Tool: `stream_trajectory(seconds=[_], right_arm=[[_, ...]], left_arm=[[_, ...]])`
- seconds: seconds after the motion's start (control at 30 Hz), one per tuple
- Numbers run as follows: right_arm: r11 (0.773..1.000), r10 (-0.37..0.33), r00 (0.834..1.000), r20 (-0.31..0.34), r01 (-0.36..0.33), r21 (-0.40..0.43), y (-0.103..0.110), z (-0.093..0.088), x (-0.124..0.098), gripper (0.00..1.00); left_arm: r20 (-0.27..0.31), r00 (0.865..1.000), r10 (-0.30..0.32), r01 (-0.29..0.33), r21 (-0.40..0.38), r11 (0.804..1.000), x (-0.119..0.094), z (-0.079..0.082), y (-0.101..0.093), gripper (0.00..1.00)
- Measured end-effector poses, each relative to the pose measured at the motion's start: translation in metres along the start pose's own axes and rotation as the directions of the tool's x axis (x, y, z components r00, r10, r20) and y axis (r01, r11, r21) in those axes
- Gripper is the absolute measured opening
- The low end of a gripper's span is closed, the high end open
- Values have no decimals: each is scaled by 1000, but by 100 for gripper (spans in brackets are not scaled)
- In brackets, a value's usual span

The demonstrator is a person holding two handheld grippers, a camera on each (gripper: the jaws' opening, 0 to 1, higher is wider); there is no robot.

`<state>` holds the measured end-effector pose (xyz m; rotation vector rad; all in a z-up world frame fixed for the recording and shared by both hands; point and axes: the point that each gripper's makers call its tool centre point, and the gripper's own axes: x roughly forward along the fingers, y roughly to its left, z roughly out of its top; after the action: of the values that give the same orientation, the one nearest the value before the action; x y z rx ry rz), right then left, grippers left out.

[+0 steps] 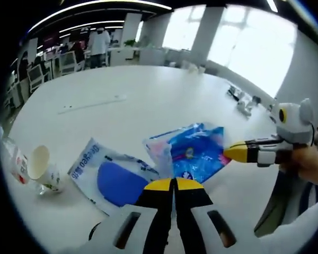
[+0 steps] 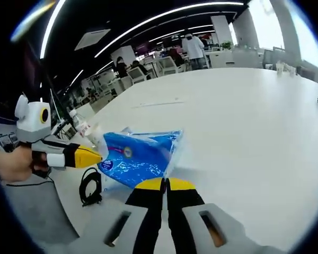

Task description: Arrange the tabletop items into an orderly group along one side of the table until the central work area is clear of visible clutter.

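Blue wipes pack lies crumpled on the white counter, pinched at opposite edges by the two tools: left tool and right tool both have jaws closed on it. Beside it lie a mask pouch and a paper cup. Judging by the slack film, pulling apart could tear it or slip it free.

We've got a big white table w/ a blue pack, a flat blue-and-white packet beside it, a tipped paper cup near the edge, and a black cable.
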<state>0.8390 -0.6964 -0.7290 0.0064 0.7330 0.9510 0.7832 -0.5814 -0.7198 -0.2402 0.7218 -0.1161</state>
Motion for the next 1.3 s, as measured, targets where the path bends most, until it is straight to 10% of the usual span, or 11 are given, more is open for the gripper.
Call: stream_trajectory(seconds=[1.3], right_arm=[[999, -36, 999, -29, 36, -11, -86, 16, 13, 0]], left_arm=[[-53, 998, -35, 39, 88, 995, 73, 25, -38, 0]])
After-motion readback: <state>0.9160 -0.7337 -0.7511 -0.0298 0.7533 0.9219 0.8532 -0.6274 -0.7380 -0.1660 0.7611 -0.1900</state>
